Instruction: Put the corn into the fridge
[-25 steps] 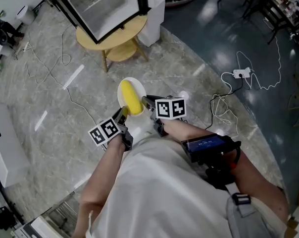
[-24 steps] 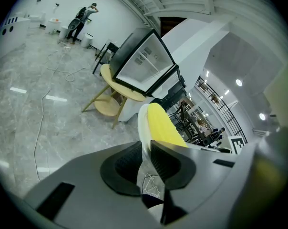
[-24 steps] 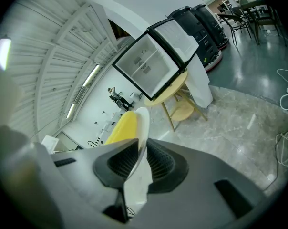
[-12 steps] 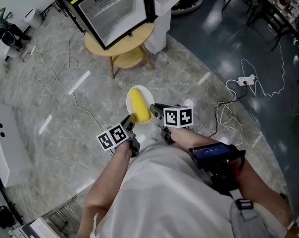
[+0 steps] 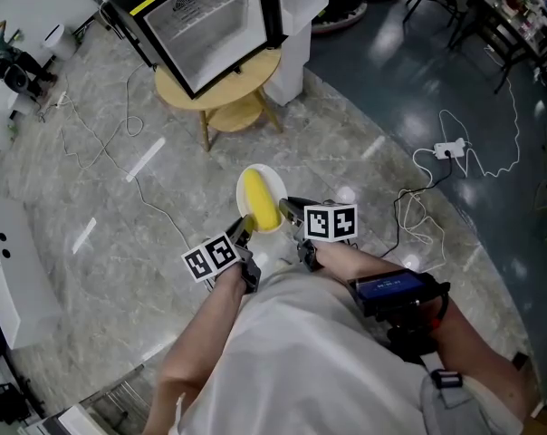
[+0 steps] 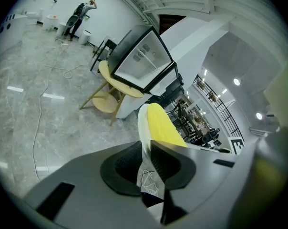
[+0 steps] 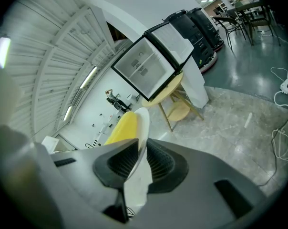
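Note:
A yellow corn cob (image 5: 259,198) lies on a small white plate (image 5: 267,175) that both grippers carry above the floor. My left gripper (image 5: 244,226) is shut on the plate's near-left rim and my right gripper (image 5: 288,208) on its near-right rim. The left gripper view has the plate (image 6: 143,124) edge-on between the jaws of the left gripper (image 6: 148,152), with the corn (image 6: 164,128) just right of it. In the right gripper view the right gripper (image 7: 140,160) pinches the plate (image 7: 142,126), corn (image 7: 119,128) to its left. Ahead, the small fridge (image 5: 201,21) stands with its door open.
The fridge (image 6: 143,60) sits on a round wooden side table (image 5: 228,80) with a lower shelf. Cables (image 5: 101,143) trail over the marble floor, and a power strip (image 5: 447,148) lies at the right. A white cabinet (image 5: 6,270) stands at the left. A person (image 6: 81,14) is far off.
The view has shifted toward the fridge and table, and the plate with the corn has travelled along. Both grippers keep the same hold on the plate.

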Tool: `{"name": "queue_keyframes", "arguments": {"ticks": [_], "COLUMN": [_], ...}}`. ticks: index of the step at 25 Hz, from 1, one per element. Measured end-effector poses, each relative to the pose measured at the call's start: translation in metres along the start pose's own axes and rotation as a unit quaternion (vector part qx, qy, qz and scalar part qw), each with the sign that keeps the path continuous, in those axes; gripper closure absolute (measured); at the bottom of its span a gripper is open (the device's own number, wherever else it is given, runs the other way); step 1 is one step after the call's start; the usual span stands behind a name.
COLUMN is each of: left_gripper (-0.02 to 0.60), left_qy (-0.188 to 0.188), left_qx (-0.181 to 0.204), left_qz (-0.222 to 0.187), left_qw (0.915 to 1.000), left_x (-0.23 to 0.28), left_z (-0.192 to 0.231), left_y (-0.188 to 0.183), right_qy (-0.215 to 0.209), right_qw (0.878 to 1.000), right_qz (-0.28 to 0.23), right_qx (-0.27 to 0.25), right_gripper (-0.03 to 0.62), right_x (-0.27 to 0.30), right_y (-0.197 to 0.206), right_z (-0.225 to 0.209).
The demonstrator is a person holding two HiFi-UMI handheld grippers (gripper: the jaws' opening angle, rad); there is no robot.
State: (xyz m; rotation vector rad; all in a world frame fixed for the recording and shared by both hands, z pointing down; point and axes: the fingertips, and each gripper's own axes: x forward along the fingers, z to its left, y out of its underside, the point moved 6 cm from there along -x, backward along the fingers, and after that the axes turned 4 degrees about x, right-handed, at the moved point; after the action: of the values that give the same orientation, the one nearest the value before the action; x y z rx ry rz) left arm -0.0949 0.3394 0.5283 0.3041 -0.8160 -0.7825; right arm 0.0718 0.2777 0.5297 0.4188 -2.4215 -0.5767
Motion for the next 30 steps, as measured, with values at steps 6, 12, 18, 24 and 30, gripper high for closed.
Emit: {"name": "queue_keyframes", "arguments": {"ticks": [6, 12, 18, 24, 30], "left_gripper": [0.523, 0.523, 0.523, 0.523, 0.523], "left_qy": [0.002, 0.004, 0.006, 0.009, 0.010], "left_qx": [0.001, 0.000, 0.001, 0.003, 0.010], "left_qz": [0.006, 0.009, 0.012, 0.016, 0.021], "left_qw": [1.0000, 0.9999, 0.9999, 0.9998, 0.9997], "left_x": [0.004, 0.004, 0.006, 0.011, 0.019], "left_z": [0.005, 0.006, 0.005, 0.003, -0.003], "left_y": [0.001, 0.000, -0.001, 0.000, 0.000], "right_qy": [0.005, 0.008, 0.011, 0.010, 0.012], "right_qw": [1.000, 1.000, 1.000, 1.000, 1.000], "right_qz": [-0.002, -0.002, -0.004, -0.006, -0.009], "right_qx": [0.006, 0.009, 0.009, 0.010, 0.014], "right_gripper": [0.542, 0.542, 0.542, 0.542, 0.542], "right_x": [0.003, 0.003, 0.002, 0.001, -0.003], "right_y": [0.003, 0.003, 0.002, 0.001, -0.004], "right_z": [-0.004, -0.003, -0.004, -0.008, -0.016]}}
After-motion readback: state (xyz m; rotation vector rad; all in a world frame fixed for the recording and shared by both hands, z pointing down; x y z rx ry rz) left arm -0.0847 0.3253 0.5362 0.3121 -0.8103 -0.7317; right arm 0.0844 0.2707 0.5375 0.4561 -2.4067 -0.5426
